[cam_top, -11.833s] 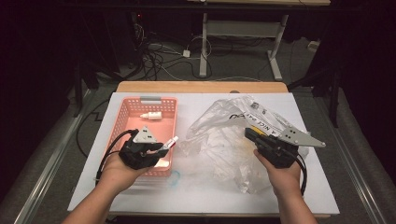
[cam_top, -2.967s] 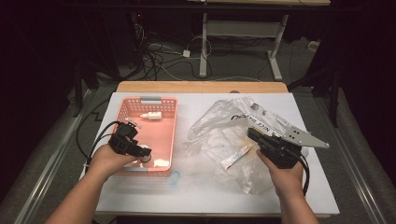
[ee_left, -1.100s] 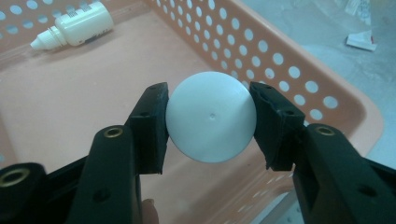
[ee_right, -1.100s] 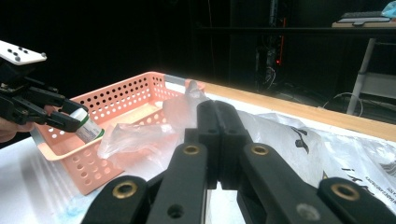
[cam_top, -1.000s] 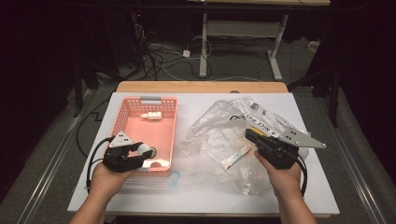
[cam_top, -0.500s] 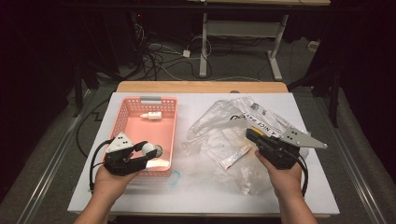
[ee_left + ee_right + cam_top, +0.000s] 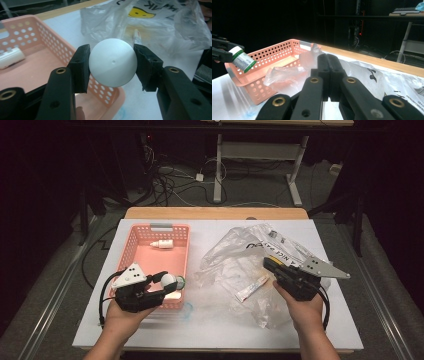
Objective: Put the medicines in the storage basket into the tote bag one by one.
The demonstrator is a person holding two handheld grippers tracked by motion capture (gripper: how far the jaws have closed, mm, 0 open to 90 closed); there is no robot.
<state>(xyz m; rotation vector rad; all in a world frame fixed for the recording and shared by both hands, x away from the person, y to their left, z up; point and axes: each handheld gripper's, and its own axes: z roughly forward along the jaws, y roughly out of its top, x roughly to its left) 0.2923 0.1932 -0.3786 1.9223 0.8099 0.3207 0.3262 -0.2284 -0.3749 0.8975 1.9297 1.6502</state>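
Note:
My left gripper hovers over the near right corner of the pink basket, shut on a small white bottle with a green-edged label. In the left gripper view its round white end sits squeezed between both pads. The same bottle shows at the left of the right gripper view. My right gripper rests at the mouth of the clear plastic bag, jaws pressed together on a fold of its film.
A second small white bottle lies at the far end of the basket. A slim tube lies inside the bag. A bluish smudge marks the white tabletop near the basket's front corner. Cables trail on the floor beyond the table.
My left gripper has lifted the bottle up and a little to the right, over the basket's near corner. The right gripper and the bag have stayed put.

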